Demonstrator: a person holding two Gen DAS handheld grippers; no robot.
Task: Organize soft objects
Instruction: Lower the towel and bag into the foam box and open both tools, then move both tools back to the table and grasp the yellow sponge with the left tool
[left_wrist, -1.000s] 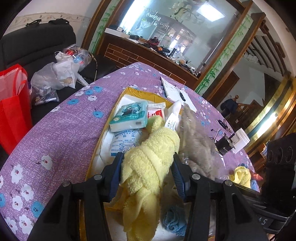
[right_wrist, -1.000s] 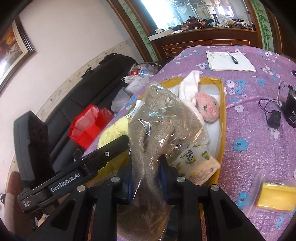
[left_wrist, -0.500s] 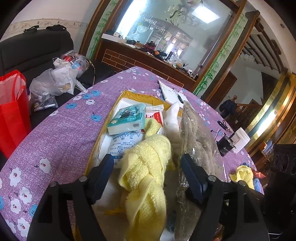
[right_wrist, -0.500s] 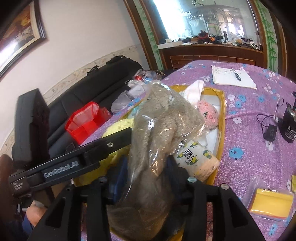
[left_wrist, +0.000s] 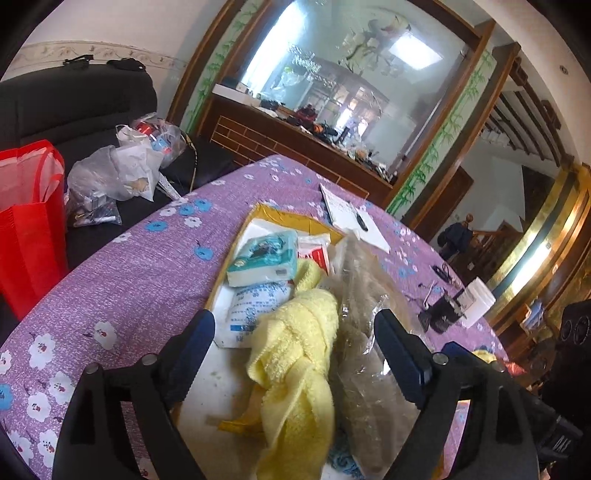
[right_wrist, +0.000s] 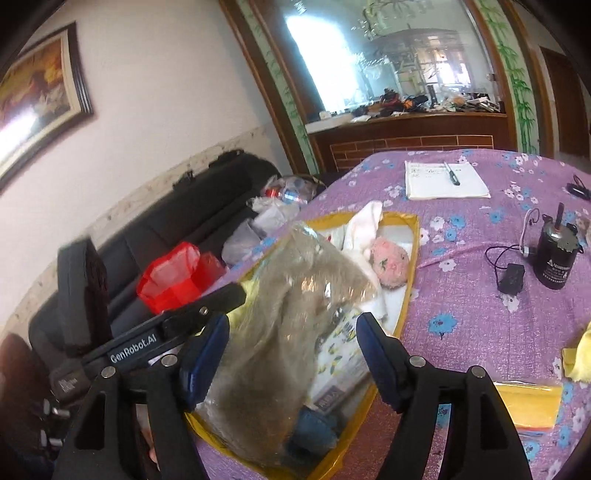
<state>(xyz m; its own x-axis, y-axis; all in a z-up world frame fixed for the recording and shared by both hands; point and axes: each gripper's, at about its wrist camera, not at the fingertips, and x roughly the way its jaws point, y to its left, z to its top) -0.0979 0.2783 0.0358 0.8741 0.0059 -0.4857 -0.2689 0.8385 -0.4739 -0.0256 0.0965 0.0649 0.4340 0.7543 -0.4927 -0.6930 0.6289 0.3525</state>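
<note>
The left tool (left_wrist: 295, 339) has its jaws spreading apart, with the twisted yellow towel (left_wrist: 295, 365) lying between them but clear of both blue pads, so it grips nothing. The right tool (right_wrist: 291, 343) is likewise opening; the grey plush in a clear plastic bag (right_wrist: 288, 317) stands between its pads, close against the left one, while the right pad stands clear of it, so the bag is not clamped. Towel and bagged plush lie side by side in the near end of a yellow-rimmed tray (right_wrist: 406, 295), which sits on the table (right_wrist: 480, 314) covered by a purple flowered cloth. Deeper in the tray, in the left view, a teal tissue pack (left_wrist: 264, 264) rests on a white printed packet (left_wrist: 255, 306), with a red-and-white packet (left_wrist: 317, 253) beside it. The right view shows a pink plush (right_wrist: 389, 264) and a white cloth (right_wrist: 364, 229) toward the tray's far end, a lemon-printed pack (right_wrist: 340, 354) under the bag and something blue (right_wrist: 314, 424) at the near corner. Beyond the tray, toward the table's far edge, lies a notepad with a pen (right_wrist: 443, 181). Toward the right edge stand a black cylinder with a cable (right_wrist: 556, 254) and a yellow bagged item (right_wrist: 528, 402). Off the table to the left are a dark sofa (left_wrist: 74, 107) and a red bag (left_wrist: 29, 221).
</note>
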